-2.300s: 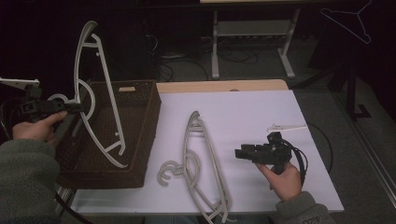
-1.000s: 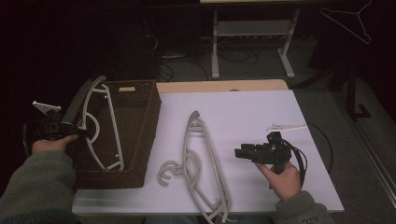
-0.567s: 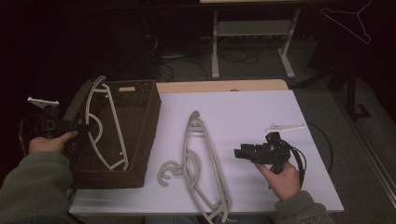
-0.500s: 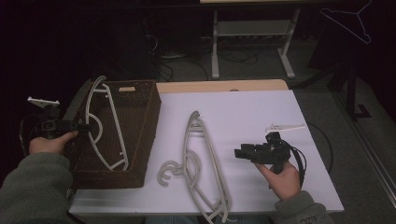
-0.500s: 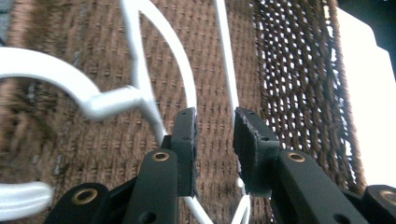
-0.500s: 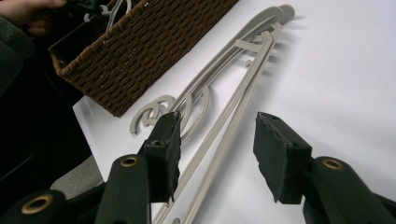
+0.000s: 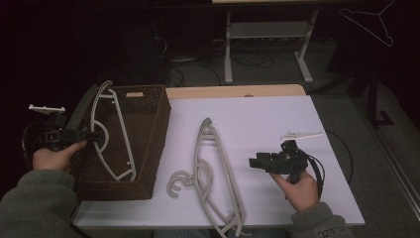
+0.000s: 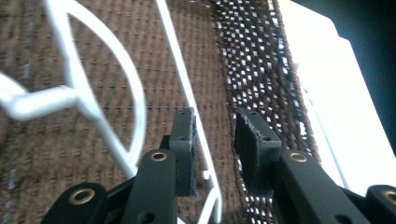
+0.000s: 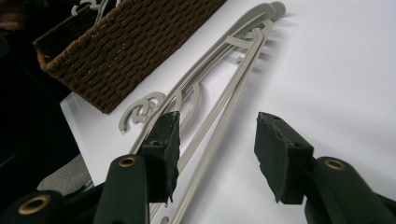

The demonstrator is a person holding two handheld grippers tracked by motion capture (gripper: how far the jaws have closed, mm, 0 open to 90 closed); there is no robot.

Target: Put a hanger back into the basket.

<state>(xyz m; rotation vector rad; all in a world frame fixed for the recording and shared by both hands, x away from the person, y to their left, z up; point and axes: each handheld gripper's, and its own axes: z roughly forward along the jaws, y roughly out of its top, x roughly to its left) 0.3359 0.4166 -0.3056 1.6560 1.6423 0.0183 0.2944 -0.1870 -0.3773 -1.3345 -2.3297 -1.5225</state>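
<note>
Both hand-held grippers (image 7: 91, 135) (image 7: 253, 162) apart, white hanger (image 7: 116, 134) within basket (image 7: 158, 124) rim

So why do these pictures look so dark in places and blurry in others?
High view: the room is black and the white table catches the light. Left gripper view: the white hanger is smeared, the table glares. Right gripper view: sharp, with soft shadows under the beige hangers.

Legible text: one instance. Pale lettering on the cuff of the person's right sleeve (image 7: 317, 229), high view, near front edge of the tabletop; characters too small and cut off to read.
</note>
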